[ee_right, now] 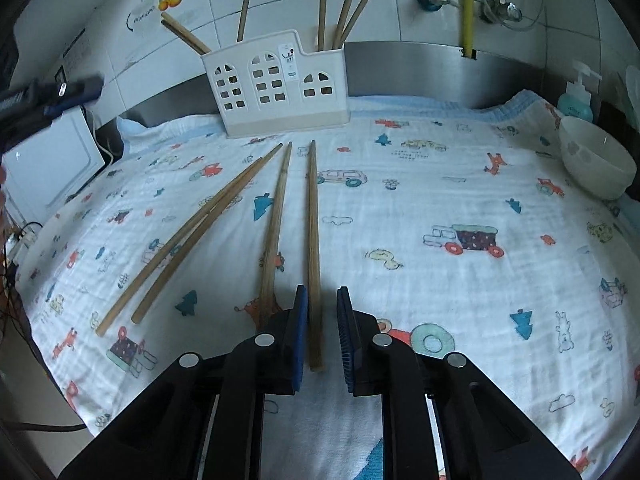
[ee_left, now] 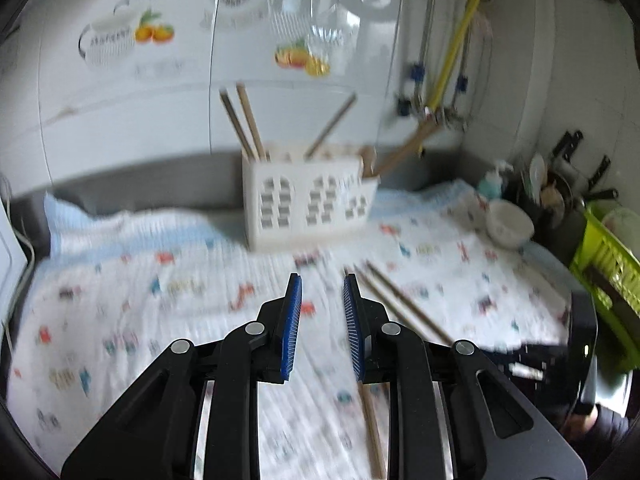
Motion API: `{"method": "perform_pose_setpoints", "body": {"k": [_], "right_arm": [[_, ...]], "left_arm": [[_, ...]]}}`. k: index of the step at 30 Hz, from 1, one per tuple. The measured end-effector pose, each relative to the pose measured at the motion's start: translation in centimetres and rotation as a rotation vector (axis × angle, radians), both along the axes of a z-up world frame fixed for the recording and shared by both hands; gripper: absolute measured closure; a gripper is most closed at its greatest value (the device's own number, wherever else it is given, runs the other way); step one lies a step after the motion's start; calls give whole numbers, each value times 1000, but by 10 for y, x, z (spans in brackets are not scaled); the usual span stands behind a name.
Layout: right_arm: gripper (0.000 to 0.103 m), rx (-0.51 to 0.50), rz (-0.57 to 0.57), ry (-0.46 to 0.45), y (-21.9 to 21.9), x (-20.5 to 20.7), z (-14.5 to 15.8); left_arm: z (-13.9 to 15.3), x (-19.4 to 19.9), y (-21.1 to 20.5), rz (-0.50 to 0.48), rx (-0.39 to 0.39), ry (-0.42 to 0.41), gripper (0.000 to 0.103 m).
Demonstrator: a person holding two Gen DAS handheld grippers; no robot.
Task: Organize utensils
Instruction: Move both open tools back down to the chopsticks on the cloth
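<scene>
A white utensil holder stands at the back of the patterned cloth with several wooden chopsticks upright in it. Several more chopsticks lie on the cloth. One of them runs between the jaws of my right gripper, close to the left pad with a gap on the right, so it is not pinched. Another chopstick lies just left of it, and a pair lies further left. In the blurred left wrist view my left gripper is open over the cloth in front of the holder, nothing between its pads; loose chopsticks lie to its right.
A white bowl and a teal soap bottle sit at the cloth's right edge. A green basket and dark kitchen tools stand further right. A white appliance with cables is at the left. Tiled wall and pipes lie behind.
</scene>
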State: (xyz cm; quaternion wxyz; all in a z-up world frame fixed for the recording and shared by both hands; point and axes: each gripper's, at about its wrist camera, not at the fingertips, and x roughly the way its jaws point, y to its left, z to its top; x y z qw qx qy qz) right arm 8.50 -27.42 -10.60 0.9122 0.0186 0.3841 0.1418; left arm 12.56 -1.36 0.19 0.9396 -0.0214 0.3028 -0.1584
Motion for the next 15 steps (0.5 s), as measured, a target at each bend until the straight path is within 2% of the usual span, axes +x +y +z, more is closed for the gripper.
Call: {"method": "perform_pose_setpoints", "body": {"k": [4, 15], "right_arm": [[90, -2, -3, -1, 0, 0, -1], [92, -8, -8, -3, 1, 0, -1]], "left_arm": [[-28, -16, -3, -20, -7, 64, 81], [-79, -41, -23, -83, 9, 179, 81]]}}
